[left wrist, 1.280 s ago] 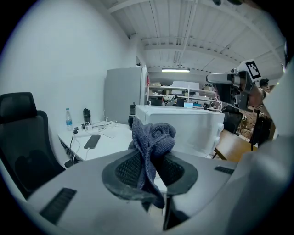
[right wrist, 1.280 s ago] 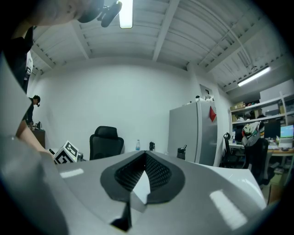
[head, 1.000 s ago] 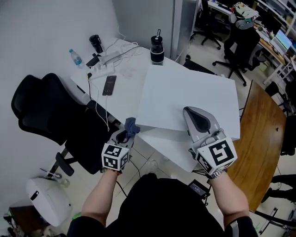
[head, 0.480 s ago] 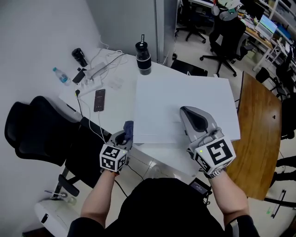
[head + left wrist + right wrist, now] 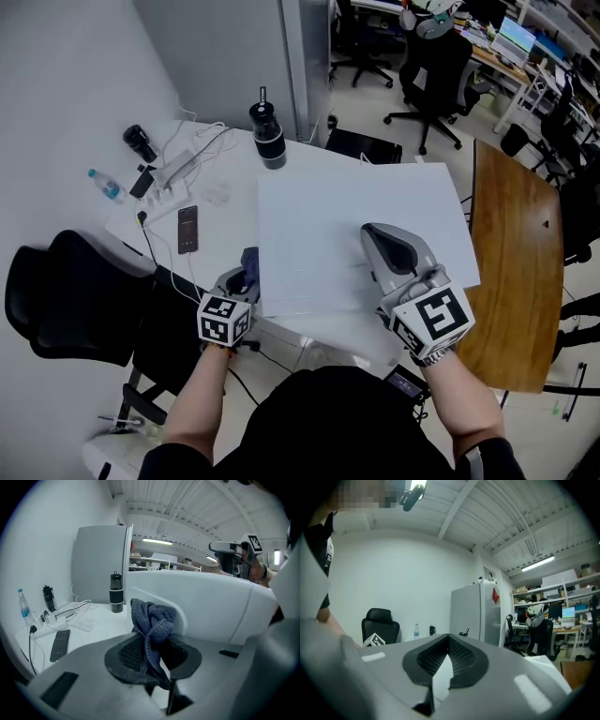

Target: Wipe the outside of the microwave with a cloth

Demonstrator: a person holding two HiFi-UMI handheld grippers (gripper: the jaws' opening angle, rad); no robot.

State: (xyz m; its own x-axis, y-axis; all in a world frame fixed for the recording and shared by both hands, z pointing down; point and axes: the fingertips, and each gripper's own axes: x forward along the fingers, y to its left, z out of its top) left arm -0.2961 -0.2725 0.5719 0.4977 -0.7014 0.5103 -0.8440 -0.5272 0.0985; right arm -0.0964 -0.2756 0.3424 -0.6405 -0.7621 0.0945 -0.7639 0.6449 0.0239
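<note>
The microwave [image 5: 356, 225] is a big white box on the white table; its left side wall [image 5: 206, 606] fills the right of the left gripper view. A dark blue knitted cloth [image 5: 249, 262] is bunched between the jaws of my left gripper [image 5: 242, 279], which is shut on it at the microwave's front left edge. In the left gripper view the cloth [image 5: 152, 625] sticks out past the gripper's tips [image 5: 150, 644], right beside the wall. My right gripper [image 5: 380, 234] hovers over the microwave's top near the front. Its jaws [image 5: 449, 641] are shut with nothing between them.
Left of the microwave the table [image 5: 225, 216] carries a black tumbler [image 5: 268, 139], a phone [image 5: 187, 229], a power strip with cables [image 5: 173, 169] and a water bottle [image 5: 105, 185]. A black office chair [image 5: 66, 300] stands at the left, a wooden table [image 5: 511, 244] at the right.
My left gripper has moved with the cloth along the microwave's left front edge. The right gripper has shifted a little over the top. Both grips are unchanged.
</note>
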